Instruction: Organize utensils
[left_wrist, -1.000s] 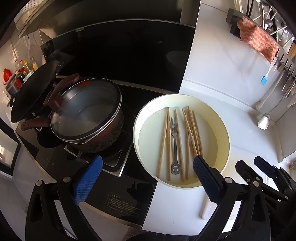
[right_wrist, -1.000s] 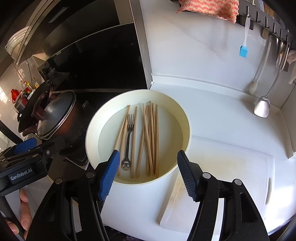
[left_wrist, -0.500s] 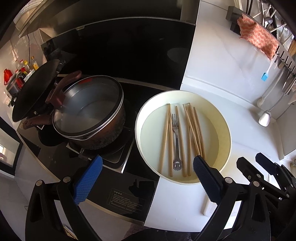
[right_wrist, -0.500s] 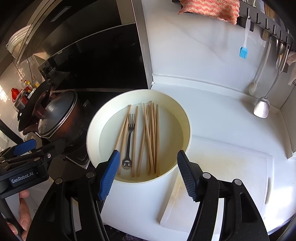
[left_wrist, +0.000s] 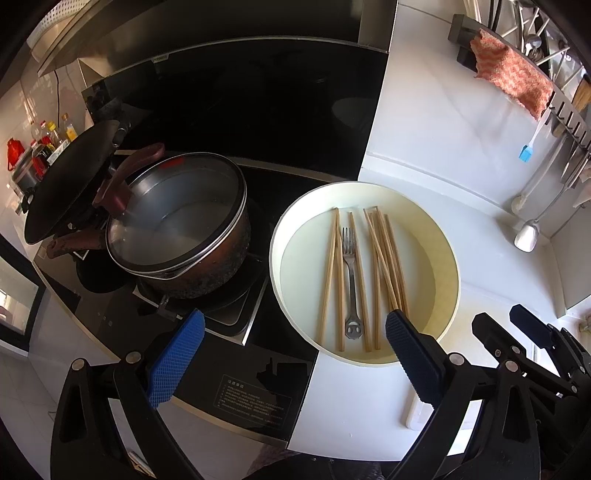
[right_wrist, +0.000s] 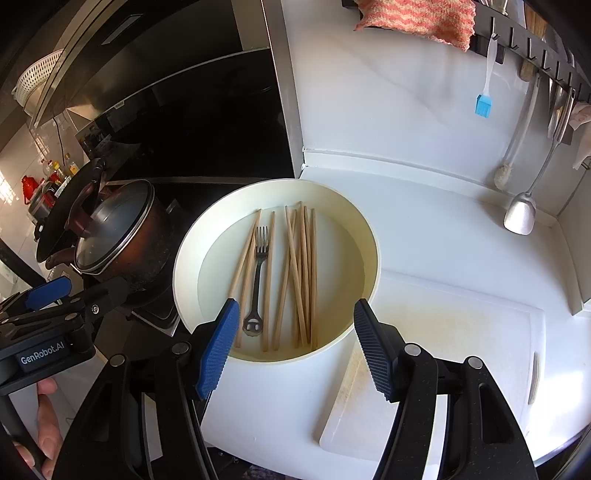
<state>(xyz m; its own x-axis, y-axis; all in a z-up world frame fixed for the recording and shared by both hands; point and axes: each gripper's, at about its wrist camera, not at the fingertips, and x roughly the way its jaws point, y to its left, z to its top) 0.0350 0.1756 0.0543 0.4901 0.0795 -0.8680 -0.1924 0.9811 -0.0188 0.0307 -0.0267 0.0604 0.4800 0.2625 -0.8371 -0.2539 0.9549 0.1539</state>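
I see cream basin (right_wrist: 369, 236) holding fork (right_wrist: 257, 280) among chopsticks (right_wrist: 304, 273); bare counter (right_wrist: 424, 206) beyond rim. Both grippers (left_wrist: 291, 354) (right_wrist: 291, 343) spread, holding nothing.

We see our left gripper (left_wrist: 291, 354), black plastic with blue ribbed pads (left_wrist: 176, 357) and silver screws. Our right gripper (right_wrist: 295, 349) matches it. Bare fingers (right_wrist: 46, 424) show beside white "GenRobot.AI" lettering.

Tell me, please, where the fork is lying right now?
The fork lies inside the cream basin, left of centre in the right wrist view, with chopsticks on both sides.
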